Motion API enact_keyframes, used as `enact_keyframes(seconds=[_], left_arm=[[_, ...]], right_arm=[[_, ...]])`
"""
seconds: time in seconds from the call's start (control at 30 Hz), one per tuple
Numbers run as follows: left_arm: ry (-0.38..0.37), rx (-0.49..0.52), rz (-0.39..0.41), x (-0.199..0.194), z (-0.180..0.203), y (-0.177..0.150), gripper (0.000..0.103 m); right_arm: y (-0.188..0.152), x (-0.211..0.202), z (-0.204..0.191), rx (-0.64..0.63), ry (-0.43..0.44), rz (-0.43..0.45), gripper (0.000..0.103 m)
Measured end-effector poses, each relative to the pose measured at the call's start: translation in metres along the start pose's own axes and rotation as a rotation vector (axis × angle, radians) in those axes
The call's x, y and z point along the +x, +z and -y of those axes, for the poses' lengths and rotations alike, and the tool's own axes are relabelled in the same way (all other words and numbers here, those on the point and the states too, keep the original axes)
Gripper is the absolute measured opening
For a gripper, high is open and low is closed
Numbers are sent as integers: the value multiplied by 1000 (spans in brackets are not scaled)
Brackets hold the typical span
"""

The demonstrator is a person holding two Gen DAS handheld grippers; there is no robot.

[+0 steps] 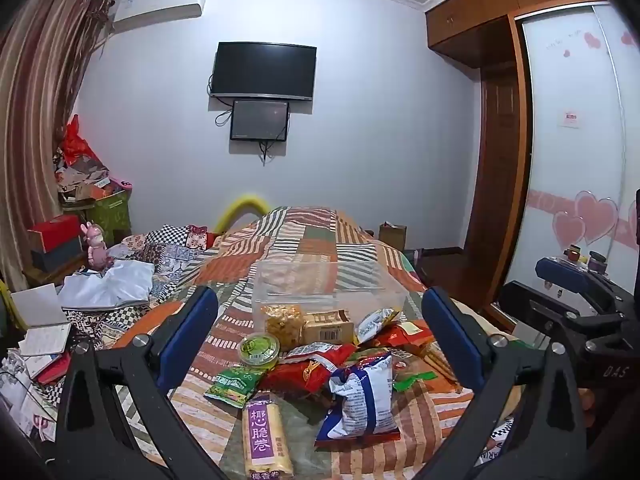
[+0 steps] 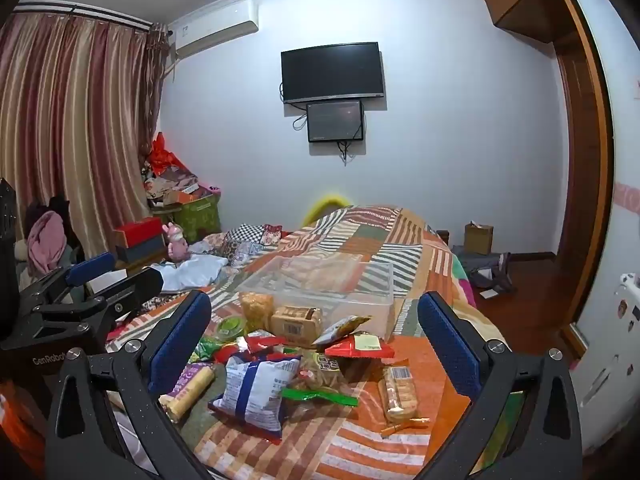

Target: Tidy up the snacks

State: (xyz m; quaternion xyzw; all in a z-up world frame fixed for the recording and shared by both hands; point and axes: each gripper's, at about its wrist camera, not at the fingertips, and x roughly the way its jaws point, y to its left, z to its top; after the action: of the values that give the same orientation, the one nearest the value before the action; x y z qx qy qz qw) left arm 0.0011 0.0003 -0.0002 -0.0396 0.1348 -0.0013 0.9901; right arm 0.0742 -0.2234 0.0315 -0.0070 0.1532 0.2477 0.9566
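Note:
A heap of snack packets lies on the patchwork bed quilt. It holds a blue and white bag, a purple-labelled roll pack, a green round tub, a brown biscuit pack and a clear cracker pack. A clear plastic bin stands just behind the heap. My left gripper is open and empty above the heap. My right gripper is open and empty too, beside it.
Books and papers and white cloth lie on the bed's left side. Boxes and a pink toy stand by the curtain. A wardrobe is on the right. A cardboard box sits on the floor.

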Motion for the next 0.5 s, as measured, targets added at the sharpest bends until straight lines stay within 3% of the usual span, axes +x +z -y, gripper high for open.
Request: enact_keyframes(seconds=[0.5], left_arm=[[0, 27, 36, -6, 7, -1, 103]], right_arm=[[0, -1, -1, 0, -1, -3, 103]])
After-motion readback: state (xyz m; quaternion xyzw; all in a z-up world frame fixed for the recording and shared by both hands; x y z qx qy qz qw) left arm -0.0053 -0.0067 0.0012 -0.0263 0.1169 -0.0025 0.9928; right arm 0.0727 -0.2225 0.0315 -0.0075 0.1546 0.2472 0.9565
